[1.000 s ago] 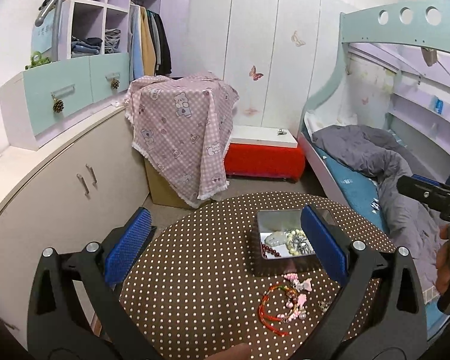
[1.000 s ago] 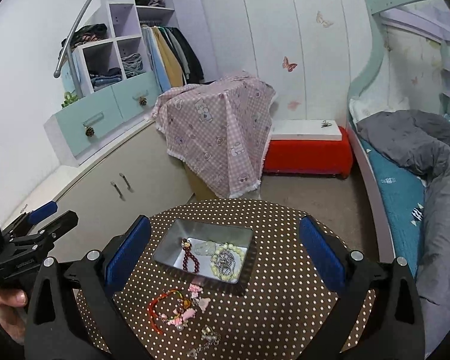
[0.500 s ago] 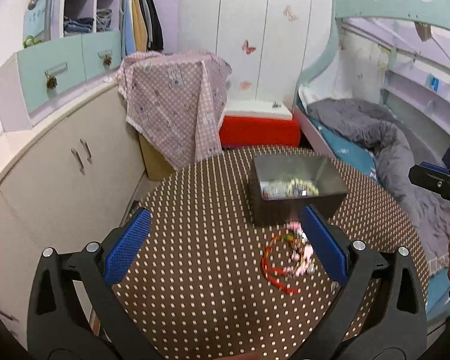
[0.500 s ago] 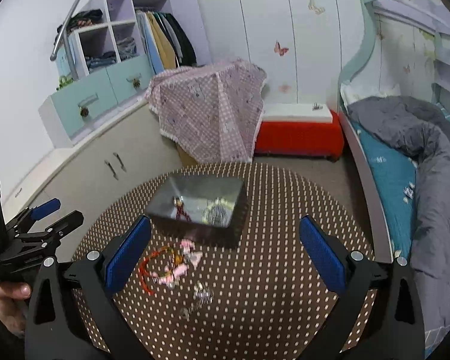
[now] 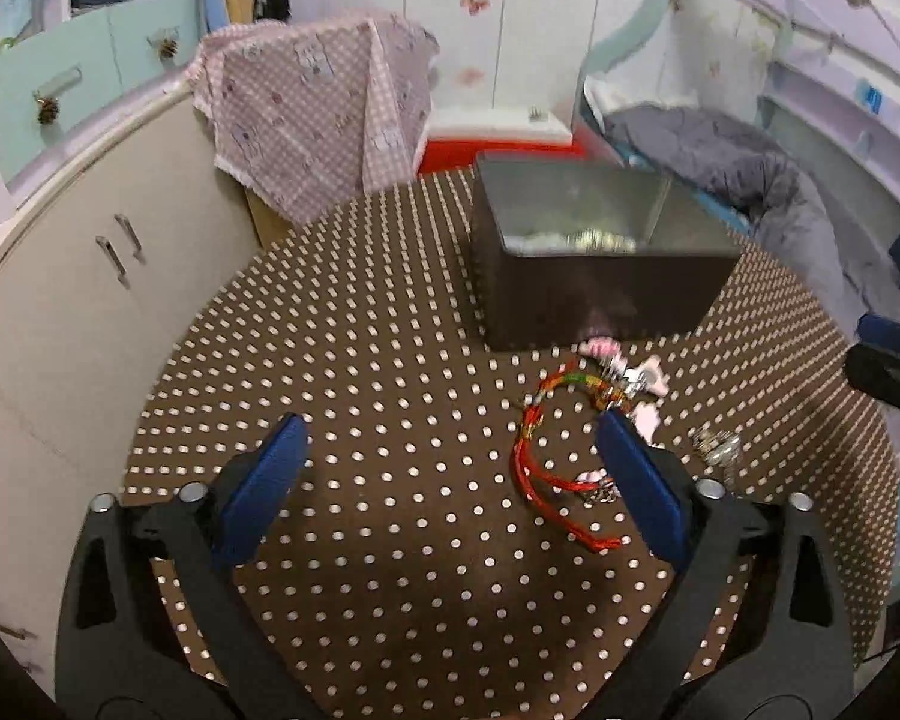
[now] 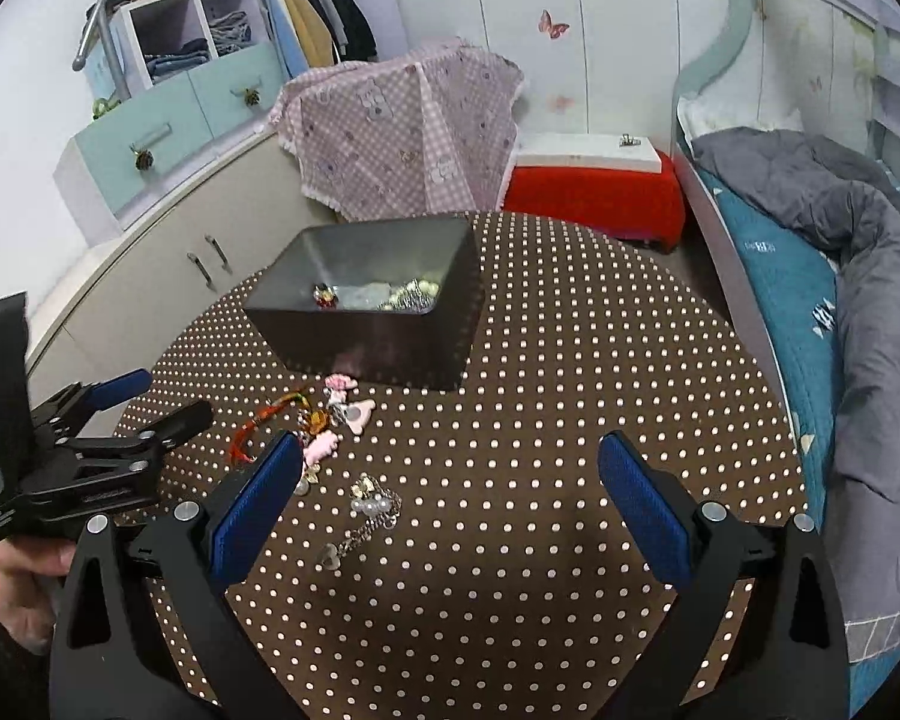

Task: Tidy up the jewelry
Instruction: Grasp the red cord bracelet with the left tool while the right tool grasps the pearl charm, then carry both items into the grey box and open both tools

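A grey metal box (image 5: 594, 276) (image 6: 366, 312) stands on the round dotted table (image 5: 360, 360) (image 6: 570, 360) and holds beaded bracelets (image 6: 390, 295). In front of it lie a red cord bracelet (image 5: 540, 456) (image 6: 252, 426), pink charms (image 5: 630, 372) (image 6: 342, 414) and a silver chain (image 5: 717, 447) (image 6: 369, 510). My left gripper (image 5: 450, 486) is open and empty, low over the table, its right pad beside the red cord. My right gripper (image 6: 450, 504) is open and empty, just right of the silver chain. The left gripper also shows in the right wrist view (image 6: 162, 414).
A cabinet (image 5: 90, 300) with drawers stands left of the table. A pink checked cloth (image 6: 402, 126) covers a box behind it, next to a red bench (image 6: 594, 192). A bed with a grey quilt (image 6: 840, 240) runs along the right side.
Both grippers have dropped lower and closer to the table. The box and loose jewelry now look larger and nearer. Both stay open.
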